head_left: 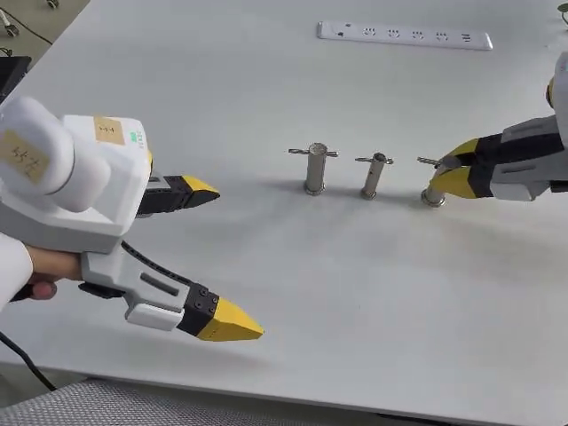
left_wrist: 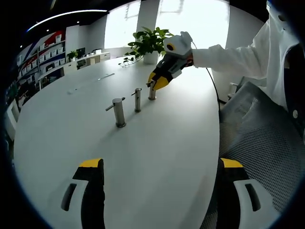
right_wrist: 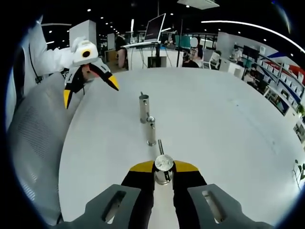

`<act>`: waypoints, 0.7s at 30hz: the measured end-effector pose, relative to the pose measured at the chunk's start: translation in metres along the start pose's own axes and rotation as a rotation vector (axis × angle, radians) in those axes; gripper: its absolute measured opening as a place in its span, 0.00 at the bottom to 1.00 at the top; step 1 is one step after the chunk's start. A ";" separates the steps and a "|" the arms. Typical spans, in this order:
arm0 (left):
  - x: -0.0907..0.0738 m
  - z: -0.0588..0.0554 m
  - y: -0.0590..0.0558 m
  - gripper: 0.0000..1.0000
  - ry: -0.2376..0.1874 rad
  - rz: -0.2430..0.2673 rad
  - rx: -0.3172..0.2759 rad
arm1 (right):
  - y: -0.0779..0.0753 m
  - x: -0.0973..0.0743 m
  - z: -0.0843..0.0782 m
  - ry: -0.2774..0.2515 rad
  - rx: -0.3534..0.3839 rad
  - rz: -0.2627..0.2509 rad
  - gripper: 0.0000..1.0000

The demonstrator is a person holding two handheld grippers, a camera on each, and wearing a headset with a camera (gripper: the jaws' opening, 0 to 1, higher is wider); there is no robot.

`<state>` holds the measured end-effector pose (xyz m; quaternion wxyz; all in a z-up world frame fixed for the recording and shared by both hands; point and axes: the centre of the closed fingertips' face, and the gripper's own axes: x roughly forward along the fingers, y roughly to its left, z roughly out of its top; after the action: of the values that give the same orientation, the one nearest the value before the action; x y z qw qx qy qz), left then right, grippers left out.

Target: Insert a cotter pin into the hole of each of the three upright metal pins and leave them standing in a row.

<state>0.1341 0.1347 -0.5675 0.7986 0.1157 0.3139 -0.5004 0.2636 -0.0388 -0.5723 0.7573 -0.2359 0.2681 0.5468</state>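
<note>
Spanning the whole field, the white table (head_left: 355, 293) carries everything, with a power strip (head_left: 404, 35) lying along its far edge.

The left gripper (head_left: 240, 262) hovers above the near side of the table. Its jaws are spread wide and hold nothing, and it is well apart from the work.

The right gripper (head_left: 446, 173) is at the third metal pin (head_left: 433, 197), with its jaws drawn in closely on either side of the pin's upper end. In the right gripper view the pin's round head sits between the yellow tips.

The three pins stand upright in a row. The first metal pin (head_left: 315, 173) is the stoutest, the second metal pin (head_left: 373, 177) is slimmer, and the third is partly covered by the jaws.

The only receptacles are the pins' cross-holes.
- The first cotter pin (head_left: 312, 153) lies across the top of the first pin and shows on both sides.
- The second cotter pin (head_left: 374, 161) does likewise on the second pin.
- The third cotter pin (head_left: 427, 161) projects from the third pin towards its neighbour. Its other end is hidden by the jaws, so how far it is seated cannot be told.

Judged from this, the last insertion is in hand and the task is nearly complete. The next move calls for a gentle opening of the jaws and a straight retreat, because a sideways drag could tip the pin on its small base or pull it out of line.
</note>
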 end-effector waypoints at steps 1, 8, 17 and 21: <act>0.000 0.000 0.000 0.99 0.000 0.000 -0.001 | 0.000 0.001 -0.002 0.006 -0.005 0.001 0.08; 0.000 -0.001 -0.002 0.99 0.007 -0.003 0.001 | -0.001 0.001 -0.002 -0.007 0.002 0.003 0.08; 0.000 -0.002 -0.004 0.97 0.012 -0.003 0.013 | 0.003 -0.001 -0.004 -0.040 0.069 0.005 0.20; -0.002 0.002 -0.001 0.99 -0.006 0.022 -0.010 | 0.004 -0.014 0.009 -0.115 0.119 -0.063 0.48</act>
<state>0.1336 0.1349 -0.5643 0.8055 0.1134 0.3128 -0.4903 0.2574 -0.0416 -0.5565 0.8010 -0.1668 0.2486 0.5184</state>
